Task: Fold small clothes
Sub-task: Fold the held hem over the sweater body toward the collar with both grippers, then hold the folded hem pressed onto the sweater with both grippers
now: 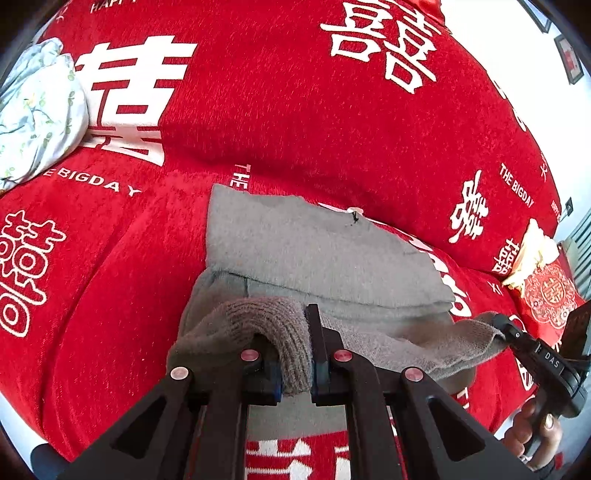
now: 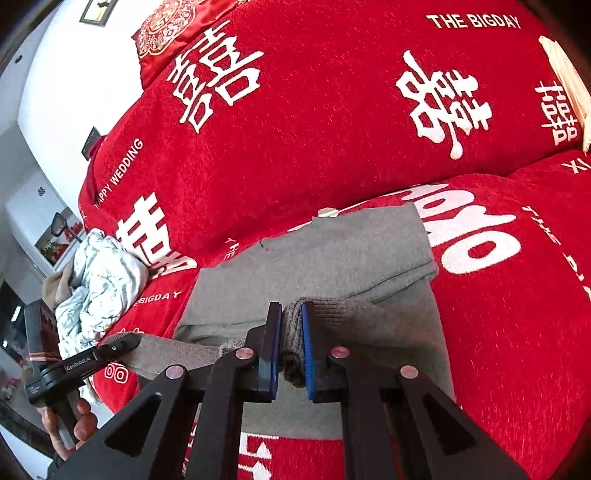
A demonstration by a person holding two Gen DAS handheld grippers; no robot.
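Note:
A grey knitted garment (image 1: 314,251) lies partly folded on the red sofa cover (image 1: 280,110). Its ribbed hem is lifted off the seat. My left gripper (image 1: 295,347) is shut on one end of that hem, and the knit bulges over its left finger. At the right of the left wrist view, my right gripper (image 1: 500,325) pinches the hem's other end. In the right wrist view the right gripper (image 2: 291,325) is shut on the ribbed hem (image 2: 332,310) above the garment (image 2: 332,251). The left gripper (image 2: 123,342) grips the hem at lower left.
A crumpled pale floral cloth (image 1: 37,110) (image 2: 99,280) lies to the left on the seat. A red embroidered cushion (image 1: 550,295) (image 2: 166,26) sits at the sofa's right end. The sofa back rises close behind the garment. A person's hand (image 1: 532,432) (image 2: 74,424) holds each handle.

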